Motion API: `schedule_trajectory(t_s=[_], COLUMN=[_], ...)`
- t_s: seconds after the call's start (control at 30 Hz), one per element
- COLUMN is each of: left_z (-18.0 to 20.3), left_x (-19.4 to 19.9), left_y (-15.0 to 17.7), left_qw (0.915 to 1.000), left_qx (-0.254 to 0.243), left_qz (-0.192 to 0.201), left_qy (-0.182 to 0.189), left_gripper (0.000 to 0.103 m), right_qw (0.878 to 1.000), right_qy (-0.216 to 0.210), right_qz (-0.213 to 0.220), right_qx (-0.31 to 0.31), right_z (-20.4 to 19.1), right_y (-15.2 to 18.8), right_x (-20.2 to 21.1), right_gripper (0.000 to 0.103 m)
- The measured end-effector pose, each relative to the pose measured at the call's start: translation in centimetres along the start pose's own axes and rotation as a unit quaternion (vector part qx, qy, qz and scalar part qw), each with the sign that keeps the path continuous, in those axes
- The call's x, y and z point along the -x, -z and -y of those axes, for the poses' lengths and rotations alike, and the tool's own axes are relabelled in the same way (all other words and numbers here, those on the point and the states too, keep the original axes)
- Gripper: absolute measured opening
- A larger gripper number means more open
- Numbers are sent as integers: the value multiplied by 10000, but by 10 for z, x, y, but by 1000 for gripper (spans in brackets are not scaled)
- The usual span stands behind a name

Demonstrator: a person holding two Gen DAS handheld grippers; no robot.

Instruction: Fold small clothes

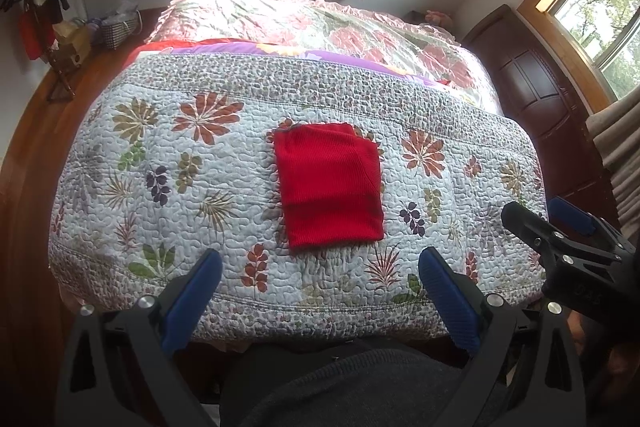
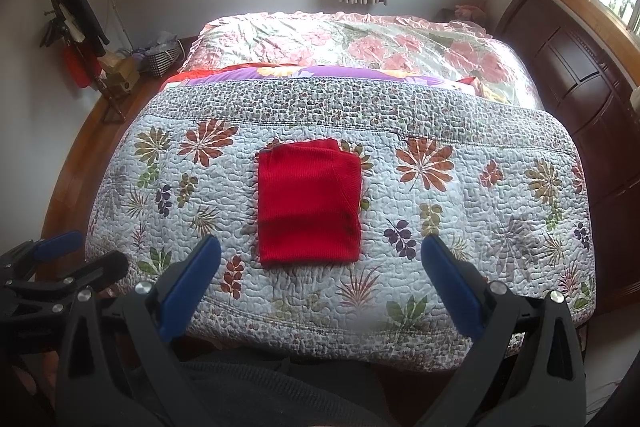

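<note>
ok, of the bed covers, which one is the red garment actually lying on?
The near quilted cover with leaf and flower prints. The red garment lies folded on its middle. The pink floral cover and the purple layer lie farther back, bare of clothes.

The folded red garment is a fine ribbed knit, matt. Under it the quilt is stitched cotton-like cloth, puckered and rough. Beyond the quilt a floral bedspread looks satiny, with a sheen. Both grippers have ridged blue rubbery pads on matt black plastic with shiny metal bolts; right of the quilt the headboard is glossy dark wood
</note>
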State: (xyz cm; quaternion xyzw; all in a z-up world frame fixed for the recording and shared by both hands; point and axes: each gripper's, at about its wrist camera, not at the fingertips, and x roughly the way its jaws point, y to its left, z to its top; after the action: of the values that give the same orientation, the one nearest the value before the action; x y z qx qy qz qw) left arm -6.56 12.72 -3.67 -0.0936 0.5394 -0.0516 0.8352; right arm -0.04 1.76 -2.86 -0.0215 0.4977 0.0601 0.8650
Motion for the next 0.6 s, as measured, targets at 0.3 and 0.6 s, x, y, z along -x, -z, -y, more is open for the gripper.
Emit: schedule_trajectory(t_s=[0.3,0.6], left_z=[-1,-2], left_x=[-2,-5], left_y=[-3,-7], left_qw=[10000,10000], left_qx=[-20,-69], left_qz=[-11,-28], left_qy=[-8,-32], left_gripper=[99,99], right_qw=[10000,10000], right_qy=[1,9], right_qz=[-1,-14], right_qx=[23,61], right_z=[-1,-3], right_y=[-2,-6], right_x=[0,-2], right_gripper=[100,100])
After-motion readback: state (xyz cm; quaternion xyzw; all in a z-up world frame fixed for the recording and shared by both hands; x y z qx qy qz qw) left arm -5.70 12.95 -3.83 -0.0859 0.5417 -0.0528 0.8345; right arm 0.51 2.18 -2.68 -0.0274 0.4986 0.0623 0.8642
